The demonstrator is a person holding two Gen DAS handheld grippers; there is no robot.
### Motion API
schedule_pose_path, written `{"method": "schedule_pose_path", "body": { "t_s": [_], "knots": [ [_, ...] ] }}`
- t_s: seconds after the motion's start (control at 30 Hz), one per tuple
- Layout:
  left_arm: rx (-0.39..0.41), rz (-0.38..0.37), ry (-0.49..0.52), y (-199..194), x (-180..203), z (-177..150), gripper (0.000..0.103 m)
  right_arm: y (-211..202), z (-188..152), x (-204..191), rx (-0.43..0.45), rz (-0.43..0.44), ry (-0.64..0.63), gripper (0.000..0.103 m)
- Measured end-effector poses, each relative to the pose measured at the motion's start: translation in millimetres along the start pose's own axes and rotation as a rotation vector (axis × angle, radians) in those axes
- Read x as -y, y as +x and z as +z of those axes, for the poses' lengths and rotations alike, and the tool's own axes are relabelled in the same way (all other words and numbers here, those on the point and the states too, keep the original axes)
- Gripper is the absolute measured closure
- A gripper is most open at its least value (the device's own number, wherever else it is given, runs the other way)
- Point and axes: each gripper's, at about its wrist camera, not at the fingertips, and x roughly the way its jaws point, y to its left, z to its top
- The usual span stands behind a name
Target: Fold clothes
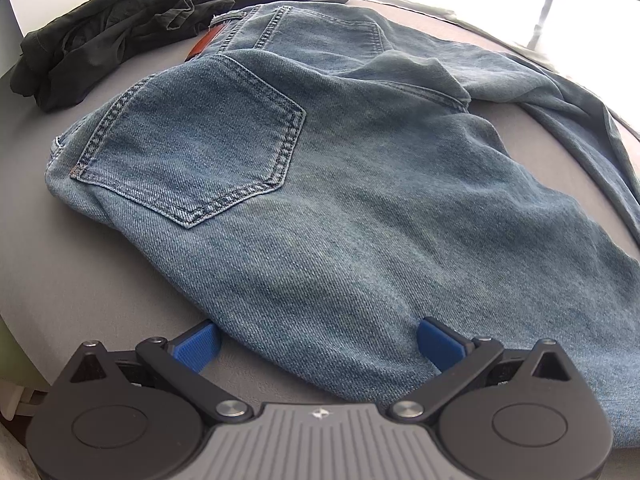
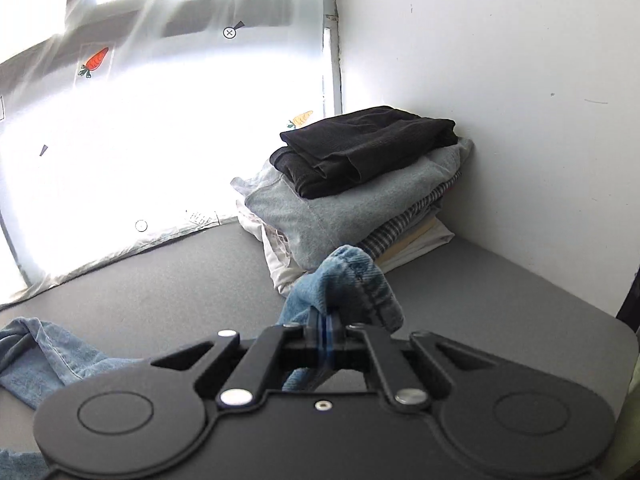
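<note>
Around me a grey counter [image 2: 168, 280] is stretching toward a corner, where a plain white wall [image 2: 500, 80] is rising on the right. Hard daylight is pouring through a sheer curtain [image 2: 160, 140] printed with small carrots [image 2: 95, 61], washing it out. A grey vertical frame [image 2: 334, 40] is standing between curtain and wall.

Left wrist view: you look low and close over the jeans [image 1: 320, 184], facing the dark garment [image 1: 112, 28] in the frame's upper left.
Right wrist view: you look from slightly higher toward the folded stack [image 2: 360, 184] in the corner, right of centre.
Shared: the jeans and the grey surface [image 1: 80, 280].
</note>
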Motion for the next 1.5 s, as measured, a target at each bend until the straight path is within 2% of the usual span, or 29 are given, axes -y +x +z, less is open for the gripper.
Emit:
{"method": "schedule_pose_path", "body": {
  "t_s": [0.07, 0.1, 0.2, 0.27, 0.33, 0.4, 0.63, 0.73, 0.9, 1.07, 1.13, 1.2, 1.33, 1.43, 1.5],
  "knots": [
    [0.004, -0.002, 0.003, -0.3, -0.5, -0.9, 0.000, 5.3, -0.2, -4.6, -0.025, -0.030, -0.044, 0.101],
    [0.007, -0.003, 0.004, -0.5, -0.8, -1.4, 0.000, 17.7, -5.7, -7.1, -0.085, -0.054, -0.081, 0.099],
    [0.015, -0.006, 0.010, -0.7, -0.8, -2.6, 0.000, 54.7, -32.7, -2.1, -0.280, -0.048, -0.111, 0.092],
    [0.019, -0.008, 0.013, -0.9, -1.3, -3.0, 0.000, 57.5, -46.9, 7.9, -0.328, -0.056, -0.058, 0.088],
    [0.023, -0.011, 0.016, -1.1, -1.8, -3.7, 0.000, 45.6, -57.9, 19.8, -0.331, -0.067, 0.021, 0.078],
    [0.028, -0.011, 0.015, -1.1, -1.6, -4.5, 0.000, 34.5, -66.6, 29.8, -0.333, -0.069, 0.093, 0.076],
    [0.035, -0.010, 0.014, -0.4, -1.6, -4.8, 0.000, 33.5, -87.7, 46.0, -0.381, -0.071, 0.154, 0.079],
    [0.038, -0.011, 0.017, -0.1, -1.7, -4.9, 0.000, 39.5, -93.0, 49.0, -0.388, -0.036, 0.183, 0.081],
    [0.041, -0.018, 0.025, -0.2, -2.2, -5.8, 0.000, 40.1, -94.1, 52.6, -0.366, 0.047, 0.332, 0.081],
    [0.036, -0.055, 0.034, -3.1, -7.9, -6.7, 0.000, 48.3, -97.8, 44.8, -0.387, 0.102, 0.397, 0.080],
    [0.034, -0.071, 0.038, -4.3, -10.3, -7.1, 0.000, 50.6, -98.7, 42.3, -0.390, 0.103, 0.397, 0.076],
    [0.034, -0.088, 0.008, -7.5, -16.9, -7.3, 0.000, 53.0, -99.1, 39.8, -0.392, 0.090, 0.381, 0.076],
    [0.050, -0.108, -0.132, -20.6, -47.5, -5.8, 0.003, 57.8, -99.8, 34.6, -0.396, 0.066, 0.349, 0.077],
    [0.058, -0.092, -0.299, -24.6, -86.0, -5.0, 0.011, 58.5, -99.6, 30.5, -0.398, 0.041, 0.332, 0.077],
    [0.061, -0.091, -0.427, -24.5, -113.9, -4.6, 0.012, 59.6, -99.1, 27.5, -0.399, 0.023, 0.327, 0.077]
  ]
}}
